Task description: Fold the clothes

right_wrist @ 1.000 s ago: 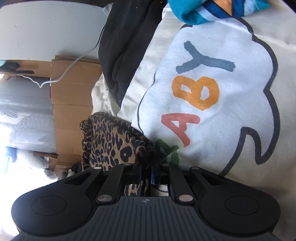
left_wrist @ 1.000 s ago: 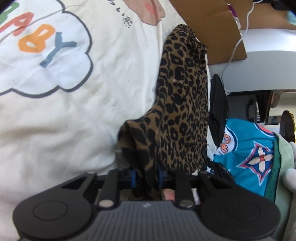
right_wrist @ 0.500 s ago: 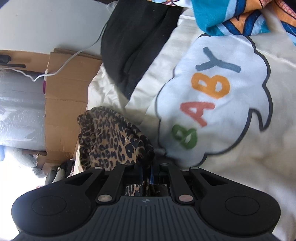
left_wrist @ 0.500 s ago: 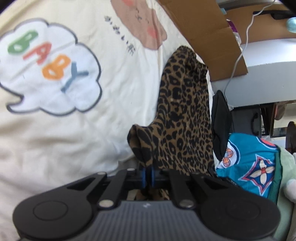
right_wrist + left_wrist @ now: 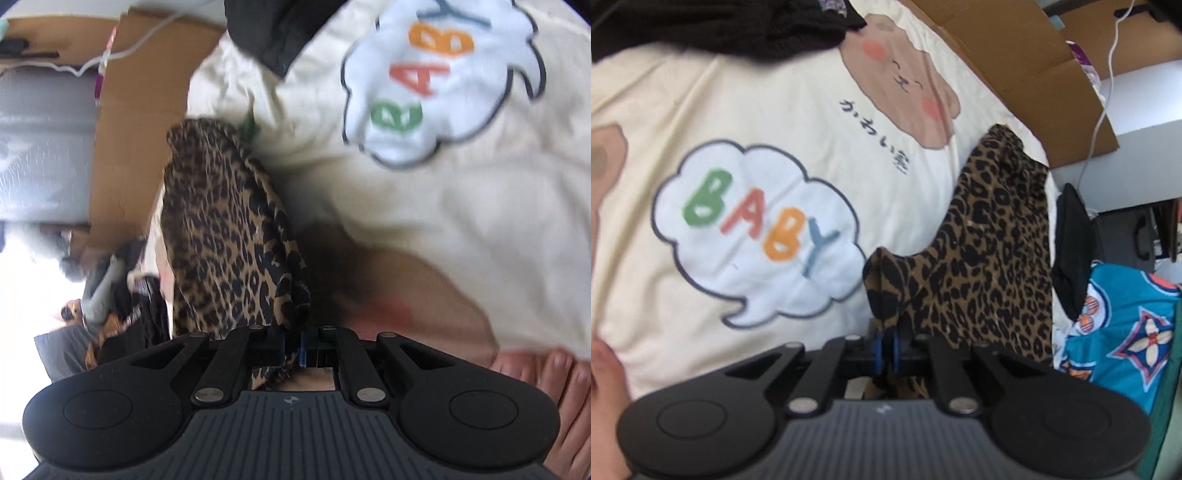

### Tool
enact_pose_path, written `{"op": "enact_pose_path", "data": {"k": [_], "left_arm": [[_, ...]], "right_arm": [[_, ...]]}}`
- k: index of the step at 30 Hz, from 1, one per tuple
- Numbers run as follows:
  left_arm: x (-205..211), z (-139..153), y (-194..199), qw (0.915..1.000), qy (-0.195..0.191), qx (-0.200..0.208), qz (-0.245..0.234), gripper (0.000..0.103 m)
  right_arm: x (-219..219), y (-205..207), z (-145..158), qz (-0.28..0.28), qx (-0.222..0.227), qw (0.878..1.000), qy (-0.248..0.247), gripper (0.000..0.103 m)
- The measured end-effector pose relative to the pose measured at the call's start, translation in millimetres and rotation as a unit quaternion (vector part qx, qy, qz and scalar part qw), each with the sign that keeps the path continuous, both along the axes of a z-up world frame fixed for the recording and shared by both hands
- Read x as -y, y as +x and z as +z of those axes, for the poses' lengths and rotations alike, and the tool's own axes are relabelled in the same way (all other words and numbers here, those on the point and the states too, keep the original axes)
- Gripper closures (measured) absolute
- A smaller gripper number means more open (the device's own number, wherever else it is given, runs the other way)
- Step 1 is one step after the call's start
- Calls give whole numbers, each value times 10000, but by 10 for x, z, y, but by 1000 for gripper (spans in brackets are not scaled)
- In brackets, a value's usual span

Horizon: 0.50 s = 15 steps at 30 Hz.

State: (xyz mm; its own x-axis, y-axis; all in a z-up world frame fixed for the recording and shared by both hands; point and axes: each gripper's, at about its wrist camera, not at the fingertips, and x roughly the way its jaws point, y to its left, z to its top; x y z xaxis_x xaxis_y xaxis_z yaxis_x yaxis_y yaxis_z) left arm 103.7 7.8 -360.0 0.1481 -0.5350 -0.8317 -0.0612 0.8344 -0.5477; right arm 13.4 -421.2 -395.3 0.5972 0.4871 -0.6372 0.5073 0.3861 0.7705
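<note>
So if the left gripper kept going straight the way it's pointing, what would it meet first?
The left gripper is already shut on the leopard-print garment, so it would push into that cloth first; behind it lies the cream bedspread, though depth is unclear.

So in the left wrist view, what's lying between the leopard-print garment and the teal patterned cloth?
In the left wrist view, a black garment lies between the leopard-print garment and the teal patterned cloth, at their far ends; nearer the left gripper they almost meet.
</note>
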Motion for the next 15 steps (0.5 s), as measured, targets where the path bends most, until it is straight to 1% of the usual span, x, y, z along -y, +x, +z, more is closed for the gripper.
{"op": "enact_pose_path", "data": {"k": [5,9,10,12,13,15], "left_arm": [[-11,-203,59,9993,151,-67,-326,97],[-94,-393,24,9997,-14,-129,-215,97],[-102,-415,15,9997,-63,-135,-211,96],[-115,-453,5,9996,-99,-174,-195,94],[-117,-457,3,9996,-59,-196,-180,90],[-118,-475,2,9997,-6,-213,-156,88]], "right_arm": [[-18,-21,-182,-106,-90,9998,128,98],[0,35,-264,95,-137,9998,-114,91],[16,35,-283,114,-140,9998,-109,85],[51,31,-322,141,-107,9998,-50,85],[66,35,-330,181,-70,9998,-45,84],[93,44,-354,262,-13,9996,-34,84]]}}
